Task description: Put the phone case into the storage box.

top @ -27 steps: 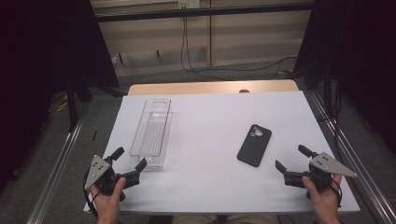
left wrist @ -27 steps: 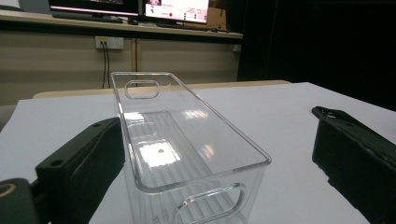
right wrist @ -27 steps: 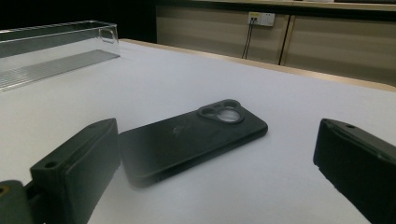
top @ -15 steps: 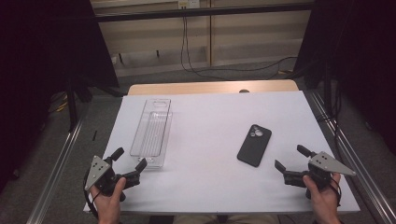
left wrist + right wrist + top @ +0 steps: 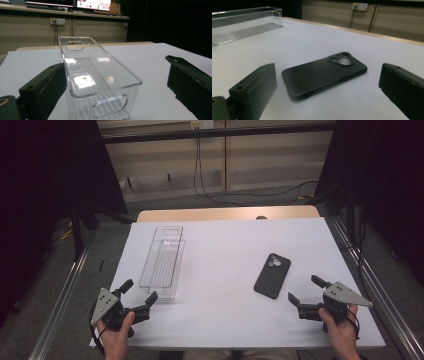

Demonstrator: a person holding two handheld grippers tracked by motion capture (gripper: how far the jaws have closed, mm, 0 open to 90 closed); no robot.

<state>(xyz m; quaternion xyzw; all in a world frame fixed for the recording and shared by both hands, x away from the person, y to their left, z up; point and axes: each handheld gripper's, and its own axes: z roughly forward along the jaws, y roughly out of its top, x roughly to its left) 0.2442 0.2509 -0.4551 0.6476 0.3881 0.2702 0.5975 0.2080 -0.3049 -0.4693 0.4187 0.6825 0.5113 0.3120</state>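
The left hand-held gripper (image 5: 139,293) is released just before the clear bin (image 5: 163,261). The right hand-held gripper (image 5: 305,290), also released, waits near the black phone (image 5: 272,275), right of that bin.

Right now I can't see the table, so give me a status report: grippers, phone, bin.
Left gripper open, facing clear bin. Right gripper open, short of black phone. Phone face down on white table, untouched. Nothing between jaws and phone.
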